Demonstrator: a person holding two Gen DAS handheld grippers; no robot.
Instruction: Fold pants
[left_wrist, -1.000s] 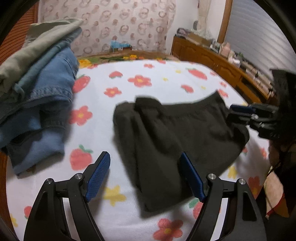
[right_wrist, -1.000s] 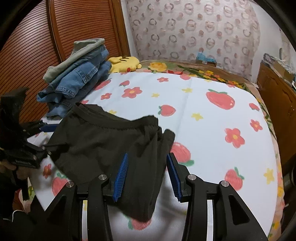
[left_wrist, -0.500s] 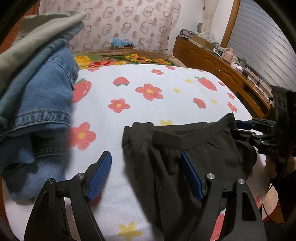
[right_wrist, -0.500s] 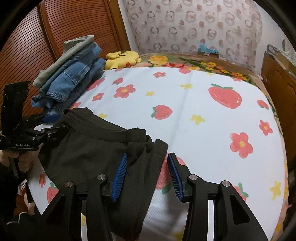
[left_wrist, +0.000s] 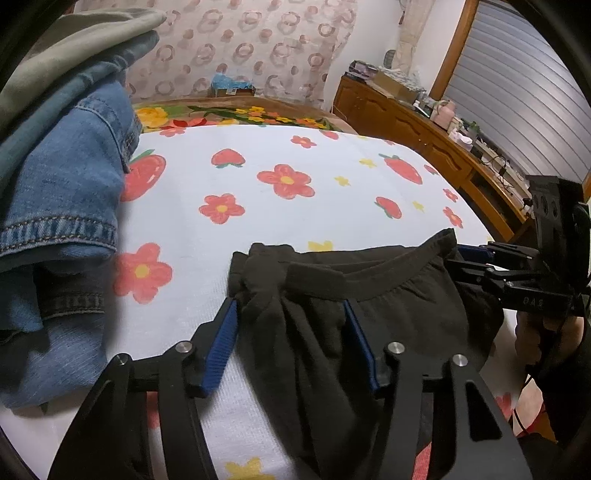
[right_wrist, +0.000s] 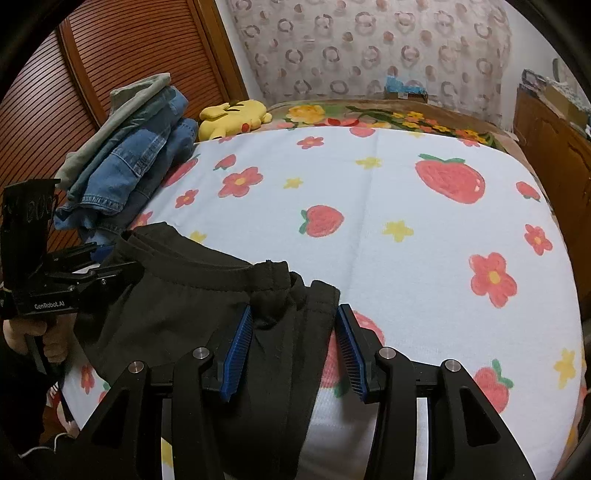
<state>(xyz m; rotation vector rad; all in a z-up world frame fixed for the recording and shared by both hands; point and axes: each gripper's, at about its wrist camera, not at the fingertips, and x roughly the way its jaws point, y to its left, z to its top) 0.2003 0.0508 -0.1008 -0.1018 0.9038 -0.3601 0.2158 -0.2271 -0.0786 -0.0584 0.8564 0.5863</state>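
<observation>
Black pants (left_wrist: 369, 295) lie on the near edge of the bed, waistband toward the far side; they also show in the right wrist view (right_wrist: 177, 314). My left gripper (left_wrist: 291, 314) is open, its blue pads straddling the bunched left corner of the waistband. My right gripper (right_wrist: 295, 317) is open, its pads on either side of the right corner of the waistband. Each gripper shows in the other's view, the right one (left_wrist: 480, 258) and the left one (right_wrist: 103, 266) at opposite ends of the waistband.
The bed has a white sheet with strawberries and flowers (right_wrist: 406, 206). A stack of folded jeans and a grey garment (right_wrist: 129, 147) sits at the left, with a yellow plush toy (right_wrist: 232, 114) behind. A wooden cabinet (left_wrist: 424, 129) stands at the right.
Both grippers have moved forward and down onto the waistband corners. The left jaws have narrowed around the bunched cloth. The pants have shifted a little toward the near edge.
</observation>
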